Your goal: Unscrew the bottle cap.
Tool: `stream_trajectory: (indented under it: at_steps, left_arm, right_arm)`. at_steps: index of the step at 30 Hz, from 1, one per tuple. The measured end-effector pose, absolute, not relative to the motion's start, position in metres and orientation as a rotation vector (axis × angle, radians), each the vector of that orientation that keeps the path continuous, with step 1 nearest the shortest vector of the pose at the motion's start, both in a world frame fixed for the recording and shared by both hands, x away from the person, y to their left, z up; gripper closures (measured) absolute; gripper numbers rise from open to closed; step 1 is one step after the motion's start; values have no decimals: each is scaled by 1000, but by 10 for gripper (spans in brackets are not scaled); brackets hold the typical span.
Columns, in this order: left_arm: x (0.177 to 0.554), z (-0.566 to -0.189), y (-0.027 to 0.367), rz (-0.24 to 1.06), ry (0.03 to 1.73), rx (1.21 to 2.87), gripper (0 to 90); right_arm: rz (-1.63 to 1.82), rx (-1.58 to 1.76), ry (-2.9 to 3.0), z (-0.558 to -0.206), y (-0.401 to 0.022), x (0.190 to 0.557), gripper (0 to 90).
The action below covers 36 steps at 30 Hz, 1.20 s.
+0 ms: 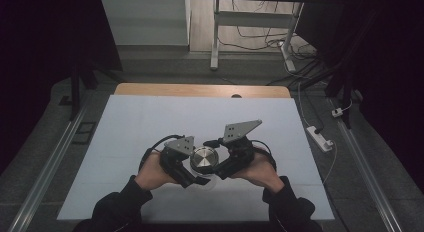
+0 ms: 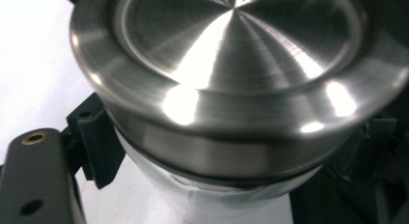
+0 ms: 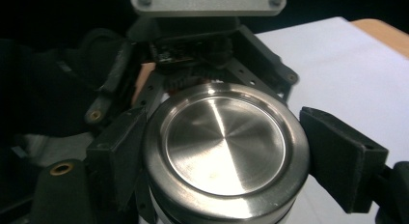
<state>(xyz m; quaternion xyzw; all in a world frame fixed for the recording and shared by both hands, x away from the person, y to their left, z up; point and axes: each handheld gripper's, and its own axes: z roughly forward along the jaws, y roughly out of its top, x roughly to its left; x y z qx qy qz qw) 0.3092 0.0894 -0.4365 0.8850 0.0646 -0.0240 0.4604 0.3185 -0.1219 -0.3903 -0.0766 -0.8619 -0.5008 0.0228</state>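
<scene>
Jaws of both my grippers clench one steel-lidded jar (image 1: 203, 159) above the white bench (image 1: 150, 127): my right gripper (image 3: 226, 151) clamps the metal lid (image 3: 224, 147), my left gripper (image 2: 217, 151) apparently grips the pale body (image 2: 193, 200) just beneath, though its pads are mostly hidden.
</scene>
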Motion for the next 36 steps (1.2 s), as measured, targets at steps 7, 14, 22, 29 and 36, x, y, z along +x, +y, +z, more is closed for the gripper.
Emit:
stream_trajectory:
  at_steps: [7,14,22,29,36]
  left_arm:
    - [309,-437,89,-34,174,2180,159]
    - [311,-433,92,120,371,2179,159]
    - [309,-433,87,146,392,2200,159]
    - [312,-436,92,24,256,2190,159]
    - [313,-440,94,-54,145,2187,159]
  right_arm:
    - [-1547,-183,-2641,-393,-124,322,174]
    - [-1591,-404,-2766,-388,-121,319,85]
    - [-1593,-565,-2843,-394,-107,312,168]
    - [-1559,-437,-2791,-395,-109,313,186]
    - [-1538,-282,-2687,-398,-113,317,188]
